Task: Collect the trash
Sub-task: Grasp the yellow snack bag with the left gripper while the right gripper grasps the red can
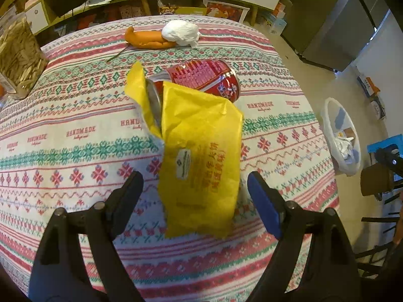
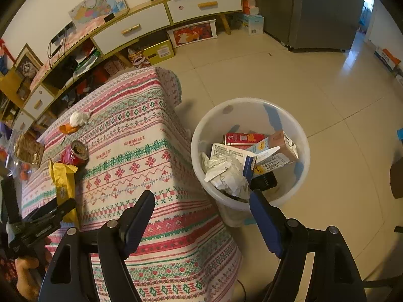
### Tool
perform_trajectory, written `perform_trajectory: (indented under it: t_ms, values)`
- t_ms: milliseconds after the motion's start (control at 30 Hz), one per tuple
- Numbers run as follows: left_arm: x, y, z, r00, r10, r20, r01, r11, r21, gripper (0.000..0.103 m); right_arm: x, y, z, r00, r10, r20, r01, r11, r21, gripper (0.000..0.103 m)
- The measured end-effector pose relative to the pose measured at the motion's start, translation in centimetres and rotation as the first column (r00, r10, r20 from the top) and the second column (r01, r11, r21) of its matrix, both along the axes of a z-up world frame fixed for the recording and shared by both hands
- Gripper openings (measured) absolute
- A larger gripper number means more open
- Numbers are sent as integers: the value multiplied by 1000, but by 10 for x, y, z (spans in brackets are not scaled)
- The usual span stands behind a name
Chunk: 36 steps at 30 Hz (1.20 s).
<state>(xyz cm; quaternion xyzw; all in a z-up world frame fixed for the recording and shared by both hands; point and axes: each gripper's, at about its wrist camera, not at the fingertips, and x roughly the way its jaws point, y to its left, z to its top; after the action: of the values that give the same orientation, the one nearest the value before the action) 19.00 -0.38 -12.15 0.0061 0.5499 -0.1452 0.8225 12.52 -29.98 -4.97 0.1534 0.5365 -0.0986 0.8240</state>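
I straddle the yellow wrapper (image 1: 199, 166) with my wide-open, empty left gripper (image 1: 194, 188) (right gripper (image 2: 201, 201) likewise empty, gaping), closing low across its middle.

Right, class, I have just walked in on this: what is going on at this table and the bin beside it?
A person is clearing trash off a table with a patterned cloth, one gripper in each hand. The left gripper is open with the yellow wrapper between its fingers, not yet gripped. A red can lies tipped behind it, with orange peel and a white wad further back. The right gripper holds nothing, its jaws opening near the white bin on the floor, already partly filled with boxes and paper.
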Motion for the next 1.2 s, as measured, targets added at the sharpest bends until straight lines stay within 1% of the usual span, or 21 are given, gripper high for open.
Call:
perform_trajectory:
  t_ms: [33,67,133,167,233,267,333,433,533,633,767,900,967,1067,1133,1200]
  values:
    - [1,-1,-2,1000,3,5,-3,1000,5,84,0,1,-1,1000,2,-2,-2,1000,-1,79]
    - [2,-2,-4,1000,4,8,-4,1000,6,82,0,2,-1,1000,4,-4,-4,1000,-1,79]
    - [4,-4,-7,1000,-6,6,6,1000,2,69,2,5,-3,1000,10,-8,-10,1000,-3,79]
    - [5,-5,-7,1000,-13,4,13,1000,6,59,2,6,-3,1000,13,-9,-13,1000,-5,79]
    - [5,-5,-4,1000,-29,3,29,1000,1,55,3,9,-3,1000,17,-9,-17,1000,-9,79]
    - [4,-4,-2,999,-39,-3,39,999,-14,50,4,11,-3,1000,18,-9,-19,1000,-11,79]
    - [2,-1,4,999,-53,-1,53,998,-17,50,7,15,-3,1000,21,-8,-21,1000,-10,79]
    - [-4,8,16,997,-71,23,71,997,-1,49,14,23,-2,1000,27,-2,-27,1000,-6,79]
    - [-8,22,27,998,-62,32,62,998,-2,49,21,35,0,999,36,6,-36,999,-1,79]
    - [-9,40,36,999,-31,35,31,1000,1,49,30,52,1,998,54,14,-54,998,11,79]
    - [-8,65,43,999,19,48,-20,999,29,49,45,82,2,995,99,29,-100,995,26,79]
    - [-6,89,45,997,73,37,-74,997,24,49,60,115,-3,990,136,27,-137,988,75,79]
    - [-5,99,46,995,92,34,-92,996,18,49,69,136,-7,986,166,22,-167,983,78,80]
    - [-4,114,50,993,115,40,-116,993,10,49,82,168,-11,970,238,42,-241,966,88,80]
    - [-5,124,53,991,130,41,-130,992,3,49,91,188,-12,954,292,62,-296,953,69,91]
    - [-7,129,55,989,140,38,-140,990,-6,49,101,207,-12,936,342,79,-345,938,27,94]
